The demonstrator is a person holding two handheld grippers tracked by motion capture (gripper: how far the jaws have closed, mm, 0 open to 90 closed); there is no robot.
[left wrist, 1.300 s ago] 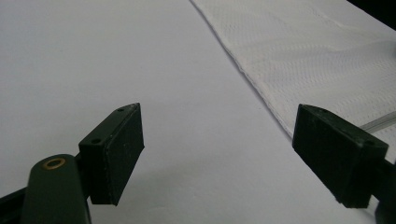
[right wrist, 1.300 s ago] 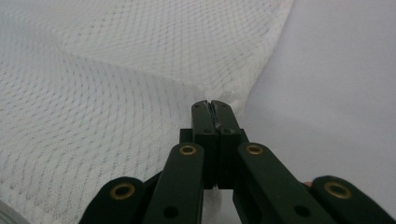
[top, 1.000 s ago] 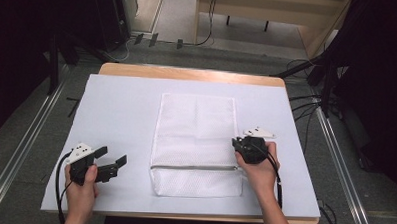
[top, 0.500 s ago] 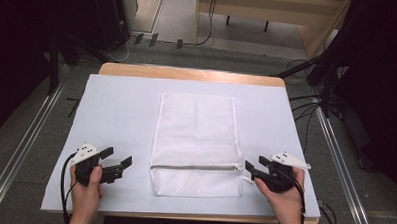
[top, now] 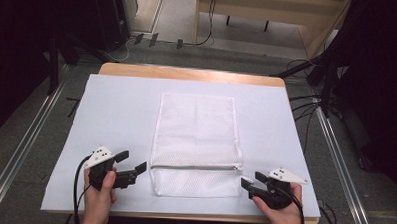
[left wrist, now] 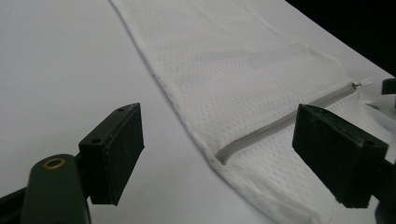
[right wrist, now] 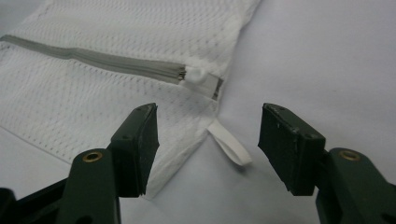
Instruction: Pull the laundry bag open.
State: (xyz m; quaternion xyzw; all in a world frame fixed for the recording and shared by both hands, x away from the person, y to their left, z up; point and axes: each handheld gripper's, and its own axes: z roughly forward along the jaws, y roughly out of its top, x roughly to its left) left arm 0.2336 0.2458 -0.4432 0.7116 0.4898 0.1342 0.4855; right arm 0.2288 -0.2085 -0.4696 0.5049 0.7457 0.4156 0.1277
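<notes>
Mesh bag (top: 195, 137) lay flat on bench (top: 121, 109), zipper shut. Left gripper (top: 133, 165) fingers apart, empty. Right gripper (top: 246, 184) fingers had just opened, nothing clamped, loop tab (right wrist: 231, 147) between them.

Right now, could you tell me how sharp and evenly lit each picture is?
High view: mesh bag evenly lit, surroundings dark. Left gripper view: near fingers soft, bag's zipper sharper. Right gripper view: loop tab crisp, faint shadow beneath; no glare.

The white desk (top: 111, 119) lies bare to either side of the mesh bag (top: 195, 137), with wide flat lanes running up both edges. Only the flat bag occupies the middle. The left gripper (top: 132, 167) and right gripper (top: 247, 186) flank its near corners, both with jaws apart.
</notes>
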